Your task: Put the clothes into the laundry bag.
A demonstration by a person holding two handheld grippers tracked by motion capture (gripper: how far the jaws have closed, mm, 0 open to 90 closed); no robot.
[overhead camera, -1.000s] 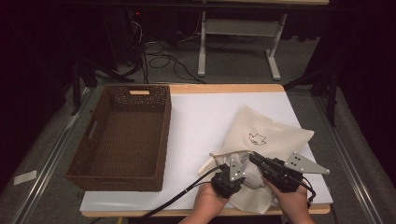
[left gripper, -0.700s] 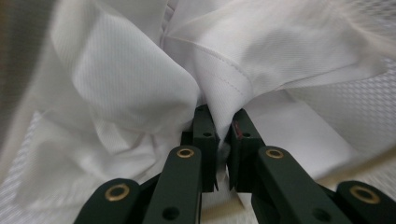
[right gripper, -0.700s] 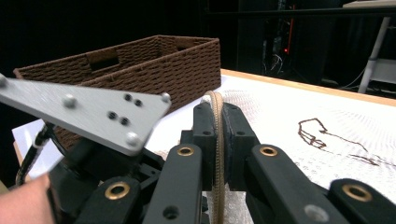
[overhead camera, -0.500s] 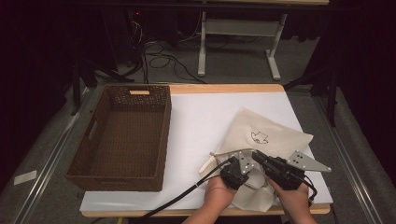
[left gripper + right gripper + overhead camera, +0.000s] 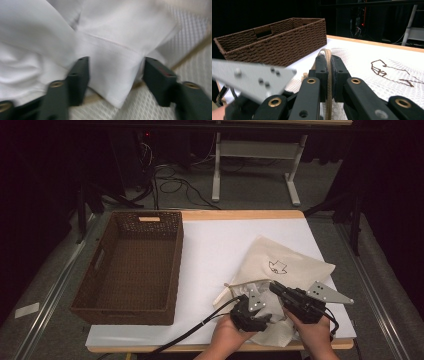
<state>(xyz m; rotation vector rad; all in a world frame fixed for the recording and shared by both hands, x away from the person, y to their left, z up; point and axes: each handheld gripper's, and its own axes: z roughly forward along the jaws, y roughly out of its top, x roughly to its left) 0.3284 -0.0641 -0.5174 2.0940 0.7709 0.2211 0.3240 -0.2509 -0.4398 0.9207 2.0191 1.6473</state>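
Note:
A cream mesh bag (image 5: 292, 262) with a dark drawing lies at the table's near right, and white cloth (image 5: 274, 331) bunches at its near end. My right gripper (image 5: 276, 289) is shut on the bag's tan drawstring cord (image 5: 327, 53), which stands pinched between the jaws of that right gripper (image 5: 329, 66). My left gripper (image 5: 248, 304) sits just left of it at the bag's mouth. Its jaws have just been opening. In the left gripper view, the left gripper (image 5: 116, 75) has its jaws apart, with a hemmed fold of white cloth (image 5: 112, 37) lying loose between them over the mesh.
A brown woven basket (image 5: 175, 265) stands empty on the left half of the white table cover (image 5: 220, 245); its side wall (image 5: 287, 47) rises beyond the right gripper. The table's near wooden edge (image 5: 150, 350) runs just under the hands.
Both hands have edged slightly to the right at the bag's near end. The white cloth bunch has shifted a little.

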